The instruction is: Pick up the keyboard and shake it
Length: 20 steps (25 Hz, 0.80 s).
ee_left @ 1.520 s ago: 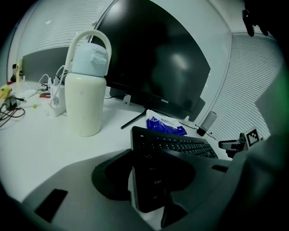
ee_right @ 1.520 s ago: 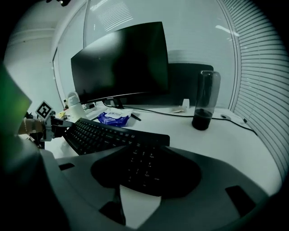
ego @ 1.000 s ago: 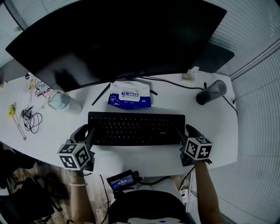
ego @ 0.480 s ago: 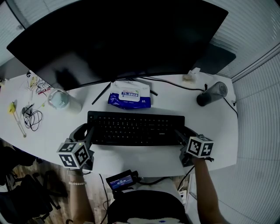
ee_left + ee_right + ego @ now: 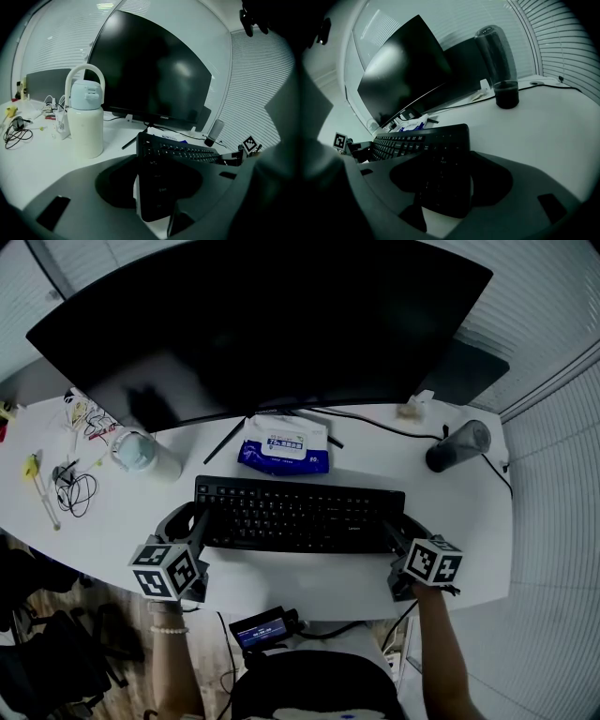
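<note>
broadly, the white desk (image 5: 309,582) carries a dark monitor (image 5: 262,324), and the black keyboard (image 5: 298,515) lies on the desk in front of it. the left tool (image 5: 194,526) and right tool (image 5: 398,532) straddle its two ends, jaws apart and not clamped.

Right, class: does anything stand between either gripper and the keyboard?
Nothing visible does. The keyboard already has its left end between the jaws of the left gripper and its right end between those of the right gripper. The wipes pack and white bottle stand farther back on the desk.
</note>
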Each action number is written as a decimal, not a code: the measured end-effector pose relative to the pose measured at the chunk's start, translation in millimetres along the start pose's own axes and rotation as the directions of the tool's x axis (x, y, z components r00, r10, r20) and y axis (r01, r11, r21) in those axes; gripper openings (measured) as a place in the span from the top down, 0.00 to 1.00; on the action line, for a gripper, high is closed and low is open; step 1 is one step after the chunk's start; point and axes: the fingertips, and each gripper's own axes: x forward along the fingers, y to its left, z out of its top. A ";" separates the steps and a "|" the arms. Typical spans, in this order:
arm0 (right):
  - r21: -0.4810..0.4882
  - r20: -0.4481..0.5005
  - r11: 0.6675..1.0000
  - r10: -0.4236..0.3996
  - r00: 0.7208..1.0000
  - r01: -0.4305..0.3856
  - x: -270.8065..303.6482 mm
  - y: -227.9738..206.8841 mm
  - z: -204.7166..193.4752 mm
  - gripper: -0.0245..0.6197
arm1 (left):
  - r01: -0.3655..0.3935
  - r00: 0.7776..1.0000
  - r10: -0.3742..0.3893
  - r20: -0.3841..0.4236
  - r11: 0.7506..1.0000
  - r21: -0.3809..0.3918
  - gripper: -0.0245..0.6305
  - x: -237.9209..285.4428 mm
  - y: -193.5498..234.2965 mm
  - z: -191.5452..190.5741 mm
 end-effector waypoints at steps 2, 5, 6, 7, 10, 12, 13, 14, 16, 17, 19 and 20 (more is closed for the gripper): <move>-0.010 0.025 1.000 -0.006 1.000 0.007 -3.9 0.6 3.7 0.53 | -0.002 1.000 0.002 0.020 1.000 0.006 0.71 -0.7 -1.9 3.4; -0.027 0.069 1.000 -0.011 0.998 0.013 -13.1 4.8 12.7 0.53 | -0.003 0.998 0.002 0.062 1.000 0.014 0.71 -5.6 -6.2 12.3; -0.036 0.088 0.999 -0.012 0.996 0.015 -16.9 7.1 17.4 0.53 | -0.003 0.997 0.001 0.079 1.000 0.019 0.71 -7.8 -7.9 16.7; -0.047 0.109 0.999 -0.012 0.994 0.017 -20.8 9.8 23.2 0.53 | -0.003 0.995 0.000 0.099 1.000 0.025 0.71 -9.9 -9.6 22.0; -0.095 0.187 0.995 -0.001 0.982 0.020 -34.1 20.2 44.7 0.53 | -0.003 0.986 -0.004 0.169 0.999 0.041 0.71 -18.1 -14.0 39.9; -0.129 0.239 0.991 0.006 0.971 0.026 -44.3 28.2 58.9 0.53 | -0.006 0.976 -0.006 0.216 0.999 0.054 0.71 -25.4 -16.7 51.0; -0.146 0.265 0.989 0.011 0.964 0.029 -49.4 32.6 66.1 0.53 | -0.009 0.970 -0.006 0.241 0.998 0.061 0.71 -29.2 -18.2 56.4; -0.163 0.291 0.986 0.017 0.957 0.032 -54.4 37.0 73.3 0.53 | -0.011 0.964 -0.007 0.267 0.998 0.068 0.72 -33.0 -19.8 61.8; -0.195 0.342 0.980 0.028 0.939 0.042 -65.2 45.9 87.9 0.53 | -0.014 0.948 -0.013 0.319 0.997 0.082 0.72 -41.1 -23.6 73.3; -0.210 0.367 0.976 0.034 0.930 0.048 -71.4 50.6 95.0 0.53 | -0.013 0.939 -0.018 0.344 0.996 0.089 0.73 -45.5 -25.7 79.5; -0.238 0.417 0.969 0.045 0.908 0.061 -85.2 60.8 109.0 0.53 | -0.010 0.920 -0.031 0.391 0.995 0.102 0.73 -54.9 -29.9 93.0; -0.251 0.442 0.966 0.051 0.896 0.068 -92.5 66.0 115.8 0.53 | -0.009 0.910 -0.038 0.413 0.994 0.111 0.73 -59.6 -32.1 100.2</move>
